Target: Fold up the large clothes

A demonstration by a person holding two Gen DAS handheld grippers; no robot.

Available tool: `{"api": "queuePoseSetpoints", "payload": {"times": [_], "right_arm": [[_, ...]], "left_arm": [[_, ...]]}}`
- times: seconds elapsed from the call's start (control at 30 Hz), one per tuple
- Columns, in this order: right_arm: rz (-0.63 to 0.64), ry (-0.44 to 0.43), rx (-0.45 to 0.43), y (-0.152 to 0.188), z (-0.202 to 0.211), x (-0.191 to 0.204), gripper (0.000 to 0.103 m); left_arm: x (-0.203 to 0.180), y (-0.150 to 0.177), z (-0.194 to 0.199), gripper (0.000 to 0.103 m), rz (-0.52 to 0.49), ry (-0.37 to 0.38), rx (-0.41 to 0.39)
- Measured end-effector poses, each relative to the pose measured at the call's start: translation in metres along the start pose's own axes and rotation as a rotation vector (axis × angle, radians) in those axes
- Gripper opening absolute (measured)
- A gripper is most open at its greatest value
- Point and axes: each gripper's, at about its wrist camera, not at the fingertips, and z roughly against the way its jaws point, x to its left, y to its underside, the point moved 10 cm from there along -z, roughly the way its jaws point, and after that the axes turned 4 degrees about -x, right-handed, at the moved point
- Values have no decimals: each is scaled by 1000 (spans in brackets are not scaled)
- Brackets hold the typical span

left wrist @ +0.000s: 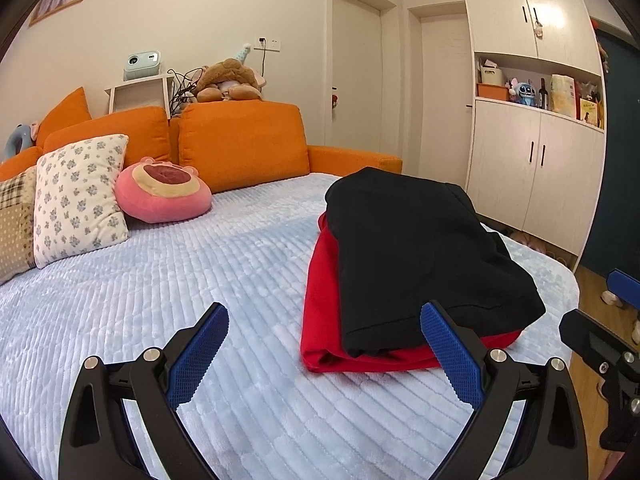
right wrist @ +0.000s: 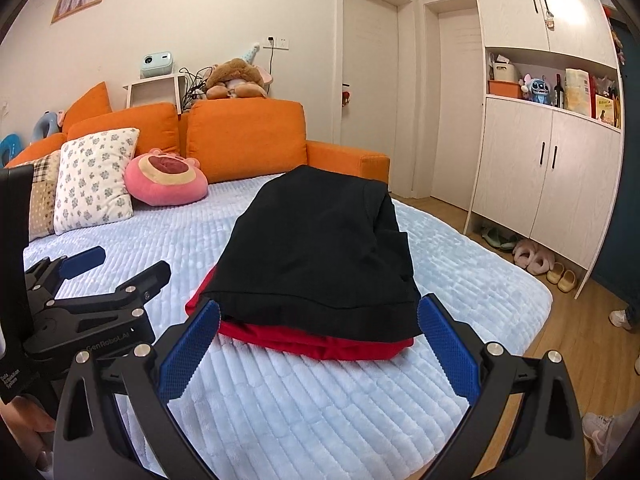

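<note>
A folded black garment (right wrist: 320,248) is stacked on a folded red garment (right wrist: 320,346) on the blue blanket (right wrist: 320,408), directly ahead of the spread, empty right gripper (right wrist: 319,340), with bare blanket fronting the equally spread, empty left gripper (left wrist: 324,344).

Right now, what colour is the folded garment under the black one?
Red, clearest in the right wrist view.

The blue blanket (left wrist: 160,300) is bare at the near edge and left side. The folded black garment (right wrist: 320,248) on the red garment (right wrist: 320,344) fills the right side, and pillows (left wrist: 76,196) block the far left corner.
</note>
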Motion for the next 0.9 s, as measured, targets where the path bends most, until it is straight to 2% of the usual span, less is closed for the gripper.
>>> {"api": "queuePoseSetpoints", "payload": {"times": [0.9], "right_arm": [[20,19,17,4,-5,2,98]], "left_arm": [[0,7,-6,98,7,8,22]]}}
